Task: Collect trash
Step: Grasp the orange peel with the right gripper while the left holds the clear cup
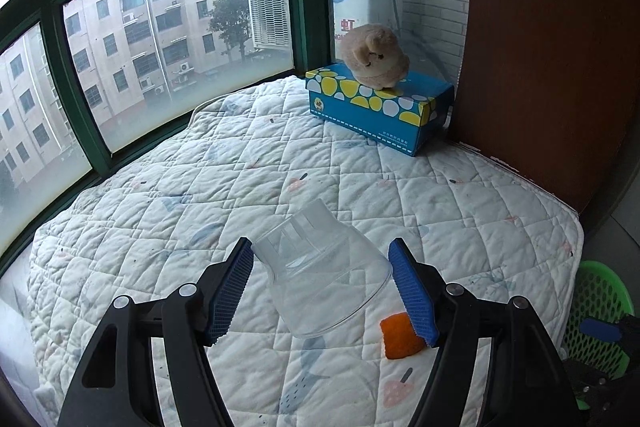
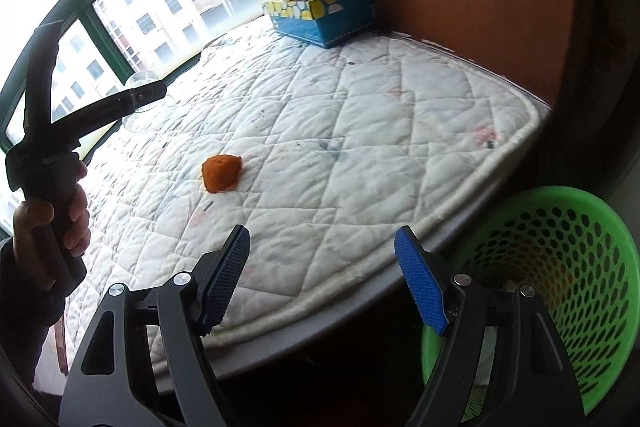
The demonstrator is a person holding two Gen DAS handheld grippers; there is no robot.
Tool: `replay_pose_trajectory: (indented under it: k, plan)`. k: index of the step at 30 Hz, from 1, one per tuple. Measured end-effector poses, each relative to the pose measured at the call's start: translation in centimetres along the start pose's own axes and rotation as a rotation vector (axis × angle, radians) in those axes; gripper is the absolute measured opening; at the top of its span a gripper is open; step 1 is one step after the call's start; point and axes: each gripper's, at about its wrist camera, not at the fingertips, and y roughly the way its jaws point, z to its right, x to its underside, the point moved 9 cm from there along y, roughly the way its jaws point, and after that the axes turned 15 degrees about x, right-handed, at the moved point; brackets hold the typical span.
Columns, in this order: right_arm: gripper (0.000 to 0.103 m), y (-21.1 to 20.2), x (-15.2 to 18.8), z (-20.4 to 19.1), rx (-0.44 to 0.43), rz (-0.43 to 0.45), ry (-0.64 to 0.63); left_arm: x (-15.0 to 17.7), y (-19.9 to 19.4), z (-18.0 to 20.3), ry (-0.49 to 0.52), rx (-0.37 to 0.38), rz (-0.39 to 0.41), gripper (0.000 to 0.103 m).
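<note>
A clear plastic cup [image 1: 324, 275] lies between the fingers of my left gripper [image 1: 322, 291], above the white quilted mat [image 1: 280, 167]. The jaws stand wide; I cannot tell whether the pads grip the cup. In the right wrist view the cup [image 2: 140, 83] shows at the left gripper's tip, raised off the mat. An orange peel [image 1: 400, 337] lies on the mat by the left gripper's right finger; it also shows in the right wrist view [image 2: 221, 173]. My right gripper [image 2: 322, 279] is open and empty over the mat's near edge, beside a green mesh trash basket [image 2: 560, 267].
A blue tissue box [image 1: 380, 107] with a plush toy [image 1: 374, 55] on top stands at the mat's far corner by a brown wooden panel [image 1: 540, 47]. Green-framed windows [image 1: 172, 39] run along the far and left sides. The basket [image 1: 600, 311] stands off the mat's right edge.
</note>
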Motion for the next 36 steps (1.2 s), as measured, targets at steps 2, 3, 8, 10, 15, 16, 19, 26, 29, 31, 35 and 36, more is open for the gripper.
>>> replay_pose_trajectory:
  k: [2, 3, 8, 10, 15, 16, 19, 26, 29, 31, 35, 36]
  plan:
    - [0.075, 0.5, -0.5, -1.8, -0.018, 0.003, -0.027, 0.2, -0.5, -0.7, -0.014, 0.004, -0.001, 0.067]
    - [0.075, 0.7, -0.7, -2.7, -0.025, 0.005, -0.040, 0.3, -0.8, -1.0, -0.015, 0.002, -0.002, 0.067]
    - [0.070, 2.6, -1.6, -6.8, -0.052, -0.007, -0.098, 0.8, -1.9, -2.5, -0.031, -0.008, 0.000, 0.067]
    - [0.067, 3.5, -1.9, -8.1, -0.060, -0.015, -0.114, 1.1, -2.3, -3.2, -0.043, -0.011, 0.000, 0.067]
    - [0.063, 6.0, -2.5, -10.5, -0.061, -0.039, -0.132, 2.1, -3.0, -4.6, -0.063, -0.015, -0.002, 0.067]
    - [0.060, 6.5, -2.7, -10.8, -0.055, -0.045, -0.136, 2.2, -3.1, -4.9, -0.066, -0.016, -0.004, 0.067]
    - [0.057, 7.7, -3.0, -11.5, -0.049, -0.061, -0.135, 2.6, -3.3, -5.6, -0.079, -0.018, -0.005, 0.067]
    - [0.049, 9.8, -3.4, -12.8, -0.017, -0.068, -0.152, 3.5, -3.5, -6.5, -0.098, -0.014, -0.009, 0.067]
    - [0.045, 10.0, -3.4, -12.7, 0.003, -0.063, -0.156, 3.7, -3.6, -6.4, -0.097, -0.012, -0.012, 0.067]
    - [0.041, 9.7, -3.4, -12.4, 0.004, -0.056, -0.150, 3.9, -3.6, -6.2, -0.094, -0.009, -0.015, 0.067]
    - [0.037, 8.5, -3.1, -11.7, -0.014, -0.045, -0.124, 4.1, -3.7, -5.4, -0.088, 0.004, -0.016, 0.067]
    - [0.036, 8.0, -3.0, -11.5, -0.020, -0.041, -0.116, 4.1, -3.8, -5.0, -0.084, 0.008, -0.015, 0.067]
